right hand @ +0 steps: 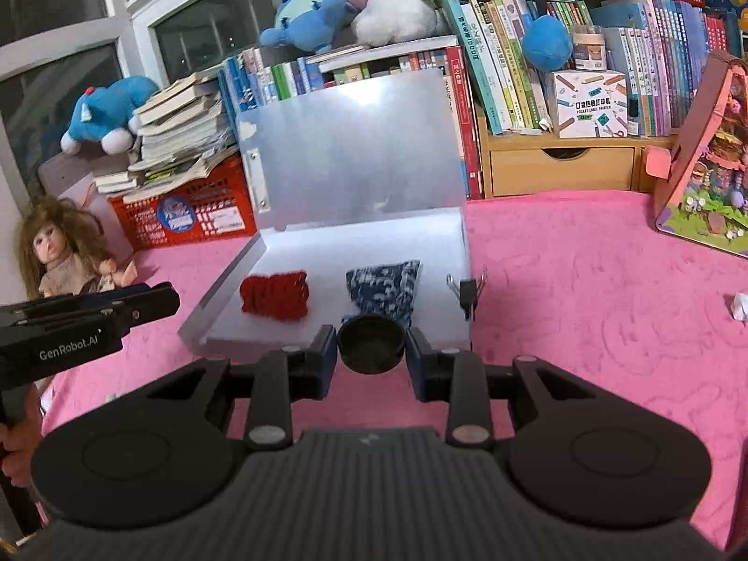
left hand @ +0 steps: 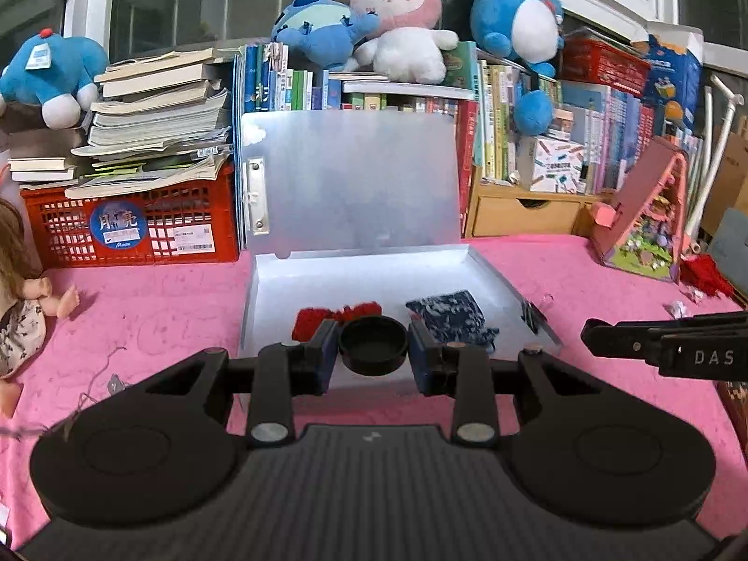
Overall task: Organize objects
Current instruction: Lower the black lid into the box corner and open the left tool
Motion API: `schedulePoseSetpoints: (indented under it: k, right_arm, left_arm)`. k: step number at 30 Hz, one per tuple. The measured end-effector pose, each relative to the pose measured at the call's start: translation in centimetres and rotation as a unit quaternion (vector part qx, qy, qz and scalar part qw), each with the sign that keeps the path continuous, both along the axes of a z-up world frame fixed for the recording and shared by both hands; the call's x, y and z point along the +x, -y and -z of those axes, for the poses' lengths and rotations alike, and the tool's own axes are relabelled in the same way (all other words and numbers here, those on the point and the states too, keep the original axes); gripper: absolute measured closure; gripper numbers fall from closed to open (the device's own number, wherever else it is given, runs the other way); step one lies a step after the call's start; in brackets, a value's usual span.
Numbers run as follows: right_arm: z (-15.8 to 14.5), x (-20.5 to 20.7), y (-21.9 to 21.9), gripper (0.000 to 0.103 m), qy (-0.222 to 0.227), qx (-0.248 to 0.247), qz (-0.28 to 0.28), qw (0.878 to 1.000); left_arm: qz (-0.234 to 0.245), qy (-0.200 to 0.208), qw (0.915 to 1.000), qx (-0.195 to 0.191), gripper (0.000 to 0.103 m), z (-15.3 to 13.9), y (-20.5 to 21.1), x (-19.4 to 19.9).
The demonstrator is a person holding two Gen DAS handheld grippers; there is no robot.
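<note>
Black round cap (left hand: pixel 372 345) clenched in left claw (left hand: pixel 372 350), another (right hand: pixel 370 343) in right claw (right hand: pixel 370 350), undersides hidden.

Tassel (right hand: pixel 275 298) left of pouch (right hand: pixel 384 291) — in case (right hand: pixel 327 332).

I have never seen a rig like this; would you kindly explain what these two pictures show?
A person holds a two-finger gripper in each hand, and a fisheye camera on each looks forward along its fingers. One picture comes from the left gripper, the other from the right gripper. Both are nearly shut, each with a black round piece between its fingers; whether that is held or belongs to the rig, I cannot tell. Ahead, on a pink cloth, an open silver case holds a red knitted piece and a blue patterned pouch.
</note>
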State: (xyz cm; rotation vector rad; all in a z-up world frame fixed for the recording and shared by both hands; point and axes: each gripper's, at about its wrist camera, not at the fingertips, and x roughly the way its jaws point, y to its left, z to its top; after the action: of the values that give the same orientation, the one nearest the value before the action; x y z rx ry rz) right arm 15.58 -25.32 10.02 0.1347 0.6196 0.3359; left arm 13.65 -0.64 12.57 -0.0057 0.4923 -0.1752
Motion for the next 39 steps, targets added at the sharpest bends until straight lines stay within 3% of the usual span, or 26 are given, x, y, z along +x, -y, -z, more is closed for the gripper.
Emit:
schedulePoseSetpoints:
  k: [13, 17, 25, 32, 39]
  right_arm:
    - [-2.4, 8.4, -0.1, 0.067, -0.031, 0.018, 0.016, 0.999]
    - [-2.4, 11.7, -0.6, 0.067, -0.051, 0.021, 0.021, 0.998]
    - [1.4, 17.7, -2.5, 0.067, -0.092, 0.033, 0.035, 0.995]
    - [4.9, 21.2, -4.0, 0.067, -0.105, 0.009, 0.039, 0.994]
    - [7.0, 24.0, -4.2, 0.067, -0.113, -0.001, 0.054, 0.992]
  left_arm:
    - [-0.036, -0.024, 0.9988, -0.022, 0.065, -1.5, -0.7, 9.8]
    - [-0.049, -0.052, 0.9973, -0.015, 0.065, -0.6, -0.9, 13.6]
    - [-0.072, -0.12, 0.9889, -0.05, 0.065, 3.4, -2.3, 20.0]
    - [-0.059, -0.131, 0.9893, -0.022, 0.065, 5.2, -1.9, 23.0]
    - [-0.083, -0.14, 0.9865, -0.014, 0.065, 6.6, -2.9, 26.1]
